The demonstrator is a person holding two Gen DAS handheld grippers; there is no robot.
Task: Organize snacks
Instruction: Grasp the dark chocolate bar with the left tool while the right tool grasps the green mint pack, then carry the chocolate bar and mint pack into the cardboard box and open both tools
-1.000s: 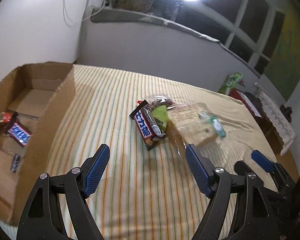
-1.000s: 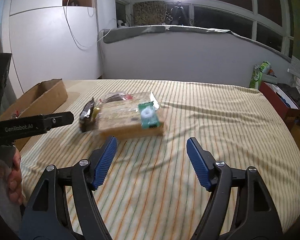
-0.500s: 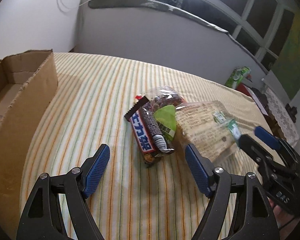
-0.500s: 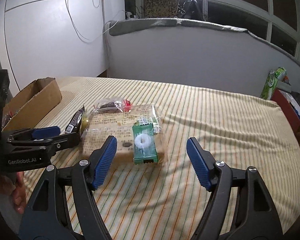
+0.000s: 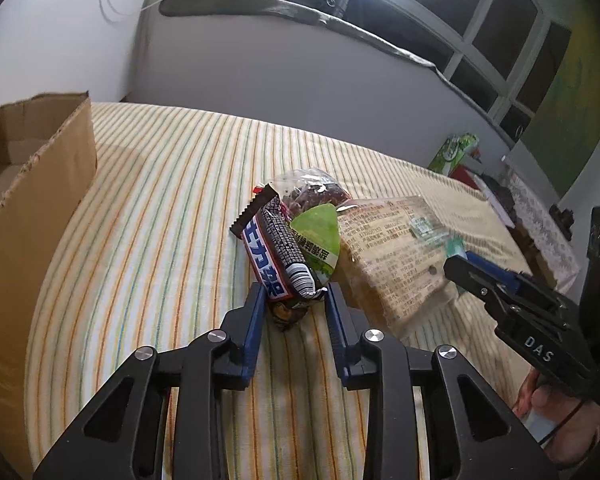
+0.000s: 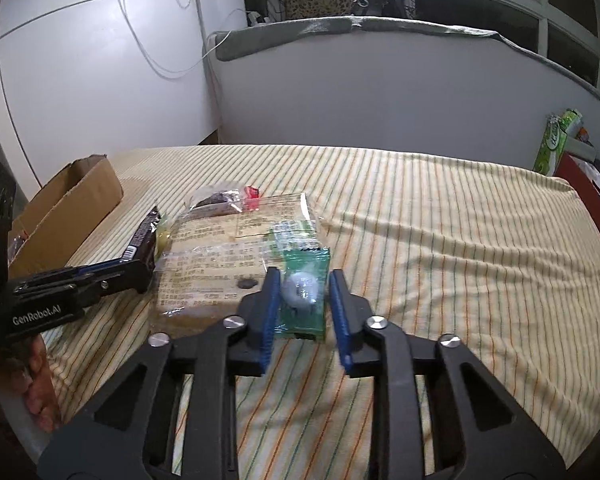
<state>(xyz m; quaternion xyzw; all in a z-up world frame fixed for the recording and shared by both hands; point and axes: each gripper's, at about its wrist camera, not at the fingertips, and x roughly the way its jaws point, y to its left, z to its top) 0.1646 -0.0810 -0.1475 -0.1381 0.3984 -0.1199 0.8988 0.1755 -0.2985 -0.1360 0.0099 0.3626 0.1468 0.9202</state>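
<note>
A dark chocolate bar [image 5: 276, 252] with a blue and white label lies on the striped bedsheet [image 5: 160, 200], against a green triangular packet [image 5: 318, 236] and a clear bag of dark snacks [image 5: 312, 190]. My left gripper [image 5: 296, 300] is closing, and its blue pads press the bar's near end. A large clear pack of bread [image 6: 212, 264] lies beside them, with a small green sachet [image 6: 304, 280] holding a white round piece on its near right corner. My right gripper [image 6: 304, 296] is closing on that sachet, and its pads touch both sides.
An open cardboard box [image 5: 40, 184] stands at the left edge of the bed, also in the right wrist view [image 6: 76, 200]. A green package [image 6: 556, 140] and a red box [image 6: 580, 184] stand beyond the bed's right edge. A person's hand [image 6: 36, 380] holds the left gripper.
Both grippers moved forward and down to the snack pile. Their jaws went from wide open to closed, the left around the chocolate bar's end and the right around the green sachet.
</note>
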